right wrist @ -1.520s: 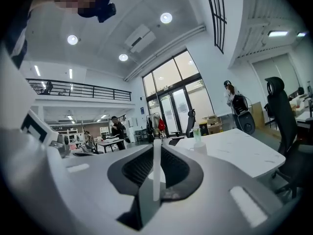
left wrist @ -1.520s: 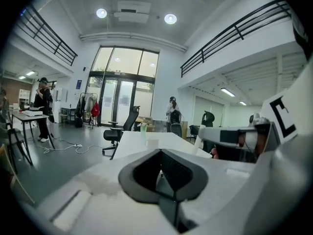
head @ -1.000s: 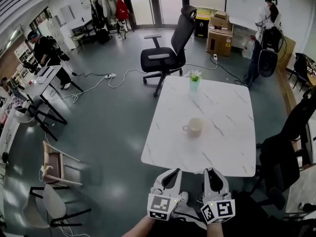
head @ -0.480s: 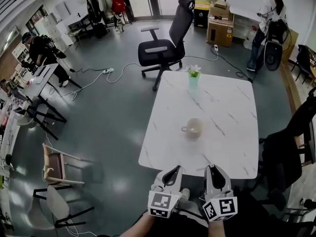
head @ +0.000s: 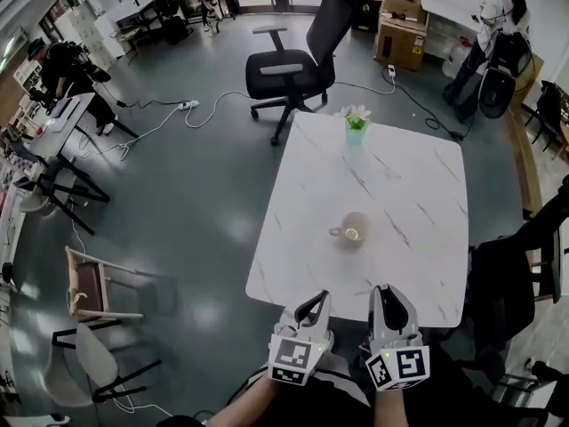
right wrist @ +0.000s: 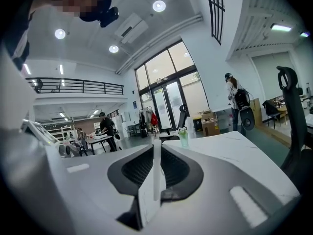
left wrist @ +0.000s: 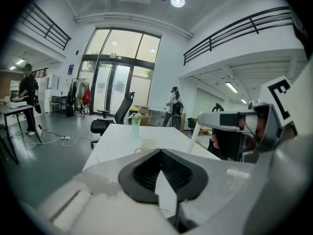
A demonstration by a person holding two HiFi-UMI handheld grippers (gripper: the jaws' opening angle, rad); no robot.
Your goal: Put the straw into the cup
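Note:
A beige cup [head: 353,231] with a handle stands in the middle of the white marble table [head: 418,194]; it also shows in the left gripper view as the cup [left wrist: 149,143], just beyond the jaws. A thin white straw [right wrist: 156,173] stands upright between the jaws of my right gripper [right wrist: 156,148], which is shut on it. From the left gripper view the straw [left wrist: 194,135] shows as a white stick at the right. My left gripper [left wrist: 159,153] is shut and holds nothing. Both hang below the table's near edge: left gripper [head: 313,308], right gripper [head: 389,302].
A green vase with flowers [head: 356,127] stands at the table's far edge. A black office chair [head: 293,60] is beyond it, another dark chair [head: 520,265] at the right. Cables lie on the grey floor. People stand at the far right [head: 498,25] and far left [head: 67,69].
The head view has shifted, so the table sits slightly lower and nearer in frame. Both grippers stay side by side at the near edge, jaws unchanged.

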